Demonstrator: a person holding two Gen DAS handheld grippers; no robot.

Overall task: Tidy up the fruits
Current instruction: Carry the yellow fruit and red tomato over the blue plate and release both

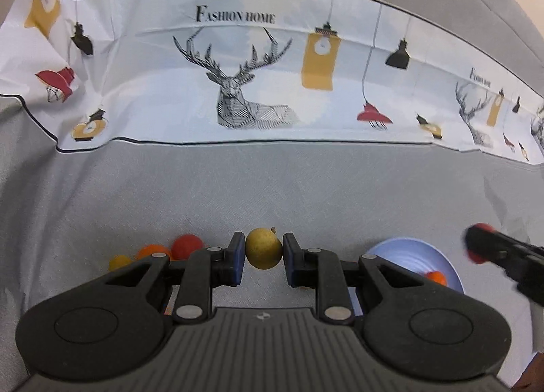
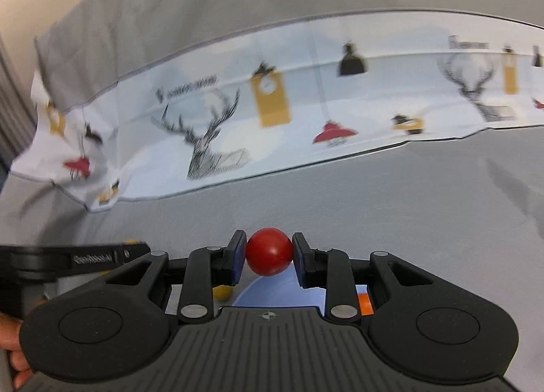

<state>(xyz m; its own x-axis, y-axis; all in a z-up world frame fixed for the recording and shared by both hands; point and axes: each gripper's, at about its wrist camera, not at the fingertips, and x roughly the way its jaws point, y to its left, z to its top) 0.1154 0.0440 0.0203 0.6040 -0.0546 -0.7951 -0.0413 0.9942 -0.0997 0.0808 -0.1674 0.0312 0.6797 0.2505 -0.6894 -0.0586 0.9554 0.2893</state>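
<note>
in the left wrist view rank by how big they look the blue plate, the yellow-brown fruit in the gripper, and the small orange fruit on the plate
1. Blue plate, partly hidden.
2. Yellow-brown fruit, held nearer the camera by the left hand-held gripper, so its look may flatter it.
3. Small orange fruit.

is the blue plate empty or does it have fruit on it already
Not empty. The left wrist view shows one small orange fruit lying on the blue plate; the rest of its visible surface is bare, though the hand-held gripper hides part.

The left tongs' body hides most of the orange fruit [image 1: 153, 251] and yellow fruit [image 1: 119, 261]
</note>
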